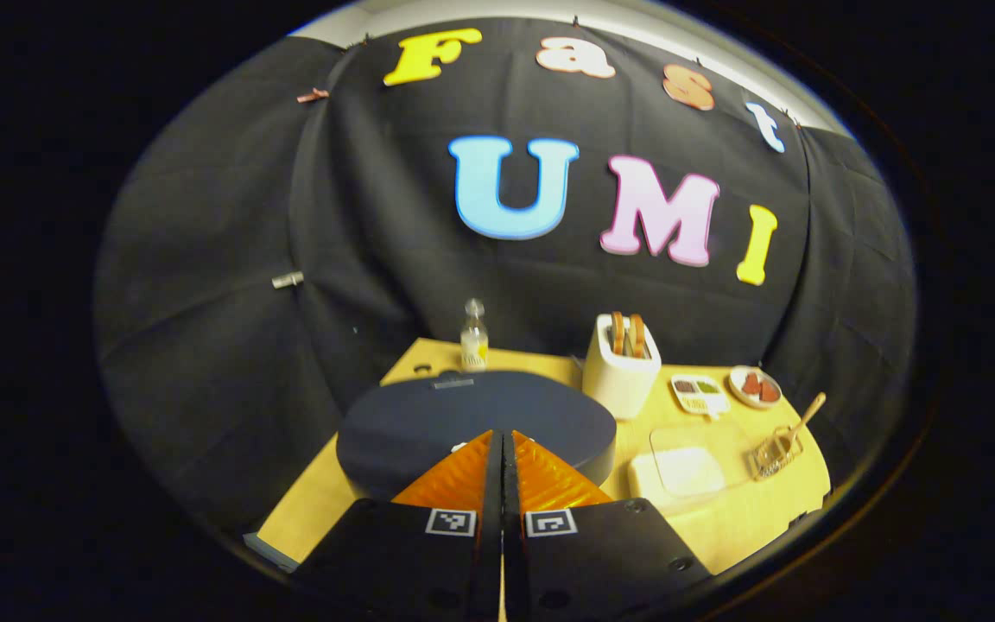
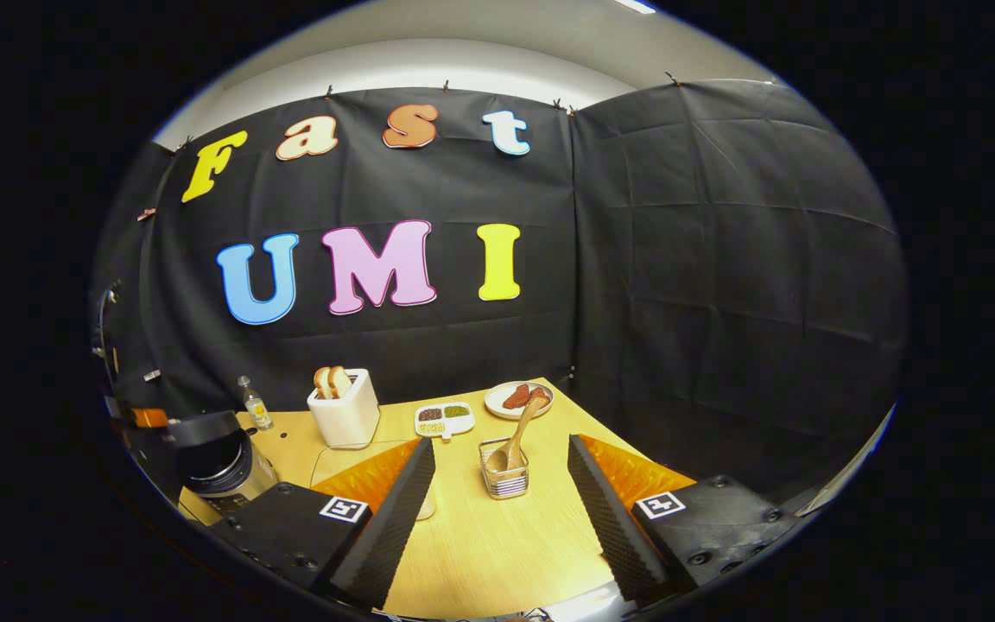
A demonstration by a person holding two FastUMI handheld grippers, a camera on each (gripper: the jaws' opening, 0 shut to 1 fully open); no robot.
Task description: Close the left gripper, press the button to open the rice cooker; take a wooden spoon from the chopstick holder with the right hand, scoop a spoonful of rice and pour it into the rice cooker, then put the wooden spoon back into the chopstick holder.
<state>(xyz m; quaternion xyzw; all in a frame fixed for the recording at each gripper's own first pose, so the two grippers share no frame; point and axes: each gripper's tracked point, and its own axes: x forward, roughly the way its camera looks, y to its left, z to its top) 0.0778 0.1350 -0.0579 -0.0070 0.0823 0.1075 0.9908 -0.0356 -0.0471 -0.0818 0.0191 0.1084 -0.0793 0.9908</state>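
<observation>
While the left gripper (image 1: 502,445) hangs over the rice cooker (image 1: 476,428) with jaws clenched flat together on nothing, the cooker's dark lid is down. Right gripper (image 2: 502,479): jaws spread wide, empty, above the worktop (image 2: 497,544). Between them stands the chopstick holder (image 2: 504,479), wooden spoon (image 2: 515,436) leaning inside it. Clear rice container (image 1: 679,471) sits right of the cooker; toaster (image 1: 621,371) behind.

Rice cooker (image 1: 476,428) is shut, spoon waits.
The wooden spoon (image 2: 516,436) leans in the wire chopstick holder (image 2: 504,471); white rice box (image 1: 679,471) sits beside the cooker.
</observation>
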